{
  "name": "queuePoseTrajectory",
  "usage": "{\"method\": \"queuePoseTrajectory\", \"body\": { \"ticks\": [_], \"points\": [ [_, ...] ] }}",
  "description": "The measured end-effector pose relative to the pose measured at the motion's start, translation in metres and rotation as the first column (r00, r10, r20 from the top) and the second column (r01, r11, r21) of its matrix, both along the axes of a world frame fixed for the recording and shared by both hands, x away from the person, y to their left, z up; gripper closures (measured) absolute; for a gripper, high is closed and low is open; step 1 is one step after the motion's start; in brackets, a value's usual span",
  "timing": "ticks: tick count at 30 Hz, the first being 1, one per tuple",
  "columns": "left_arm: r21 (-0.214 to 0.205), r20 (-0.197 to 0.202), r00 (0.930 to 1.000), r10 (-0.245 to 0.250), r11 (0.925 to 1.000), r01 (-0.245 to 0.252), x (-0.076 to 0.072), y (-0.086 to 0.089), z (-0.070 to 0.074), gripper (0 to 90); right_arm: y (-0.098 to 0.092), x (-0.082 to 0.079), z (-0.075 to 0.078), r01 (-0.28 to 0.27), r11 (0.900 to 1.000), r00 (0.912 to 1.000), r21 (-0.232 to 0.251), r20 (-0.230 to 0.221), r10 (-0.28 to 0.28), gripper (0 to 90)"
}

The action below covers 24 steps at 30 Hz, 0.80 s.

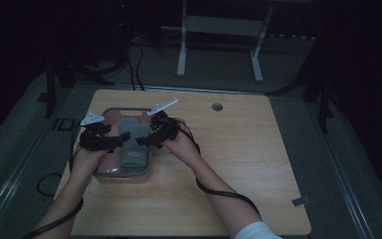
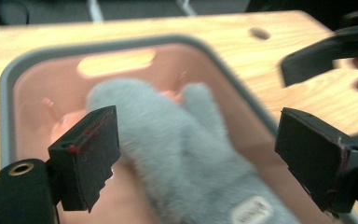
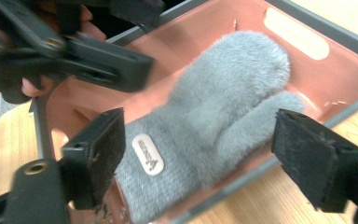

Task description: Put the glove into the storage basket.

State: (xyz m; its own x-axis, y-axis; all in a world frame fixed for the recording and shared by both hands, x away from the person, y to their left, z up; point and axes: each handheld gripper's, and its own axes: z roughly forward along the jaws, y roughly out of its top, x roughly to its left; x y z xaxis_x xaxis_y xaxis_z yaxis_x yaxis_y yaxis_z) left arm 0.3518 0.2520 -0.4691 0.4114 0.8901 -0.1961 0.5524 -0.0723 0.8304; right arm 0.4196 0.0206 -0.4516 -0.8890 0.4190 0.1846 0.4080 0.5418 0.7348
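A grey fluffy mitten [image 1: 132, 144] [image 2: 191, 154] [image 3: 214, 112] with a small oval label lies flat inside a pink tray with a grey rim [image 1: 110, 112] [image 2: 9, 79] [image 3: 354, 46]. My left gripper [image 1: 117, 142] [image 2: 198, 156] hovers over the tray's left side, jaws wide apart, with the mitten below them and no pad touching it. Over the tray's right side my right gripper [image 1: 146, 139] [image 3: 200, 158] stands open above the mitten's cuff, nothing pressed between its pads. The other hand's gripper crosses the top left of the right gripper view.
The tray sits on the left part of a wooden table [image 1: 238, 164] that has a round hole [image 1: 217, 107] near its far edge. Cables trail from both grippers along the forearms. A white frame [image 1: 219, 30] stands on the floor beyond the table.
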Motion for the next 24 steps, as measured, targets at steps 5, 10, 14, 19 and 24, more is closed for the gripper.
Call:
{"method": "queuePoseTrajectory", "body": {
  "ticks": [5, 10, 14, 19, 24],
  "points": [
    [0.008, 0.095, 0.9898, -0.106, 0.9944, 0.105, -0.033, -0.022, 0.006, 14.5, -0.012, -0.012, 0.000, -0.060, 0.9982, 0.9974, -0.006, 0.041, 0.060, 16.8],
    [-0.011, 0.117, 0.9802, -0.160, 0.9867, 0.162, -0.055, -0.036, 0.002, 14.5, -0.030, -0.020, -0.001, -0.088, 0.9961, 0.9950, 0.011, 0.048, 0.087, 16.4],
    [-0.038, 0.133, 0.9721, -0.193, 0.9791, 0.200, -0.065, -0.042, -0.004, 14.5, -0.043, -0.024, -0.003, -0.088, 0.9960, 0.9944, 0.016, 0.061, 0.087, 16.4],
    [-0.007, 0.147, 0.9596, -0.240, 0.9699, 0.244, -0.072, -0.051, -0.009, 14.5, -0.055, -0.028, -0.005, -0.097, 0.9952, 0.9927, 0.015, 0.075, 0.095, 16.4],
    [-0.018, 0.140, 0.9553, -0.260, 0.9639, 0.265, -0.075, -0.055, -0.013, 14.5, -0.062, -0.030, -0.006, -0.104, 0.9944, 0.9916, 0.016, 0.078, 0.102, 16.4]
  ]
}}
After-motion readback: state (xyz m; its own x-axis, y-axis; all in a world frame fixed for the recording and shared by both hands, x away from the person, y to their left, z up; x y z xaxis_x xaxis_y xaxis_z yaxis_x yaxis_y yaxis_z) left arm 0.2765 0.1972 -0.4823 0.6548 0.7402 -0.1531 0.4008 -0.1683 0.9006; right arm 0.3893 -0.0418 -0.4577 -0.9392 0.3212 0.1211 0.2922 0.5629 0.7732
